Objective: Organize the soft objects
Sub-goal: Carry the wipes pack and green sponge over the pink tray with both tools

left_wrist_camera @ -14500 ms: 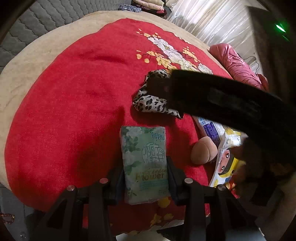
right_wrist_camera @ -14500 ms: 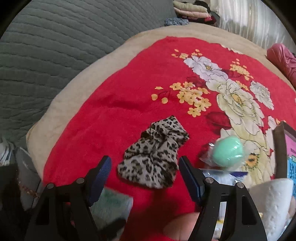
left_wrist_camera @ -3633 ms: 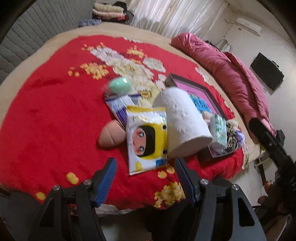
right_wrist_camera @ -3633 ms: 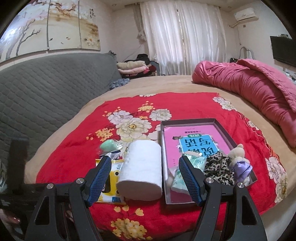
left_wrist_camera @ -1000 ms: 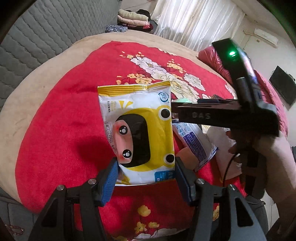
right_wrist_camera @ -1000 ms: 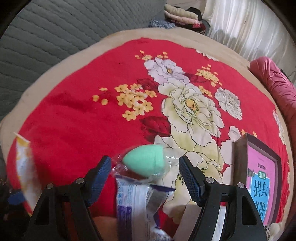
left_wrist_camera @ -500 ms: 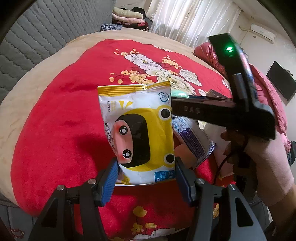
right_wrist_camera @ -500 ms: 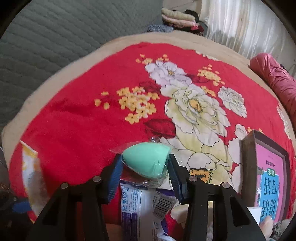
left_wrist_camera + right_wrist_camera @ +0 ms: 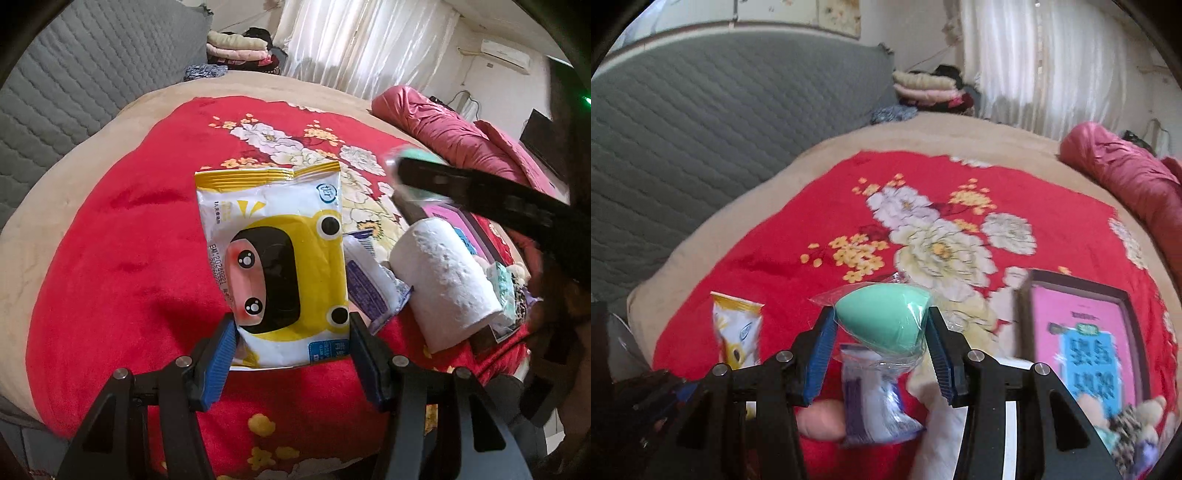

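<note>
My left gripper (image 9: 291, 321) is shut on a yellow wipes pack (image 9: 280, 254) with a cartoon face, held up over the red flowered blanket (image 9: 110, 240). My right gripper (image 9: 881, 314) is shut on a mint-green egg-shaped sponge (image 9: 886, 321) in clear wrap, lifted off the blanket. In the left wrist view the right gripper (image 9: 399, 166) shows as a dark bar reaching in from the right, the sponge (image 9: 413, 154) blurred at its tip. The dark box with a pink lining (image 9: 1082, 317) lies to the right. It holds a leopard scrunchie (image 9: 1126, 428) and other soft things.
A white paper roll (image 9: 447, 284) lies against the box, with a blue-and-white packet (image 9: 369, 284) and a peach sponge (image 9: 822, 421) beside it. A pink duvet (image 9: 461, 136) is heaped at the far right. The grey quilted headboard (image 9: 701, 129) rises on the left.
The right gripper closed on the green sponge and lifted it up off the blanket. The left gripper keeps hold of the yellow pack, almost still.
</note>
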The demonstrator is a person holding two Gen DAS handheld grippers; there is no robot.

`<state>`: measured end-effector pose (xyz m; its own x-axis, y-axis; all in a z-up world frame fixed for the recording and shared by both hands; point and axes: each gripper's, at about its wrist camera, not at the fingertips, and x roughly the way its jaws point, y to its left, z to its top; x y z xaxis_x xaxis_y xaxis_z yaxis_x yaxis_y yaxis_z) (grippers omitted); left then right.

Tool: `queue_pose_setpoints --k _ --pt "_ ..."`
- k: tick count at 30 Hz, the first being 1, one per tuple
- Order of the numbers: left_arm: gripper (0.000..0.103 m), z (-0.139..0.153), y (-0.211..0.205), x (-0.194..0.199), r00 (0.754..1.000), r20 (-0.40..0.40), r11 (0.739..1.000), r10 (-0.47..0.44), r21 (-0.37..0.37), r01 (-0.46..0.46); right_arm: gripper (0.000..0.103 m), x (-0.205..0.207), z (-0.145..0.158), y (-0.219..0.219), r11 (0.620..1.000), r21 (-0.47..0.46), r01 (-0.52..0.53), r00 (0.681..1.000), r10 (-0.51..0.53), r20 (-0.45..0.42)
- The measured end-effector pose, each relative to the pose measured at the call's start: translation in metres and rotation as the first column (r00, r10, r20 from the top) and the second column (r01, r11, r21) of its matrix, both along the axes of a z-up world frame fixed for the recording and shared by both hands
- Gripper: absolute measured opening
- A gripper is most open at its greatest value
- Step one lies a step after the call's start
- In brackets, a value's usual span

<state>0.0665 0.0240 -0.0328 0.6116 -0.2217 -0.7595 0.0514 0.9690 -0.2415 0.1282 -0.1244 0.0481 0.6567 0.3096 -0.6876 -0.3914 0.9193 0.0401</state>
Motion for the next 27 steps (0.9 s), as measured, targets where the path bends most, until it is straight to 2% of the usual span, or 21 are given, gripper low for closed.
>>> queue_pose_setpoints --k 7,11,18,21,27 --pt "0.059 0.010 -0.021 -0.008 0.998 0.042 0.998 -0.054 0.024 0.053 0.050 -0.045 0.029 -0.072 0.990 0.055 0.131 0.988 -0.135 0.079" --pt "0.059 0.017 -0.045 -0.017 0.993 0.062 0.994 -0.098 0.061 0.094 0.050 -0.063 0.037 -0.121 0.968 0.079 0.238 0.963 -0.246 0.110" --pt "0.059 0.031 -0.092 -0.037 0.979 0.085 0.979 -0.183 0.112 0.173 0.050 -0.090 0.031 -0.195 0.921 0.121 0.370 0.918 -0.382 0.103" --pt "0.059 0.039 -0.112 -0.045 0.972 0.100 0.970 -0.211 0.147 0.195 0.050 -0.098 0.026 -0.212 0.911 0.132 0.391 0.908 -0.406 0.108" --pt "0.059 0.050 -0.147 -0.049 0.959 0.096 0.955 -0.268 0.158 0.251 0.050 -0.103 0.014 -0.233 0.892 0.197 0.408 0.898 -0.431 0.093"
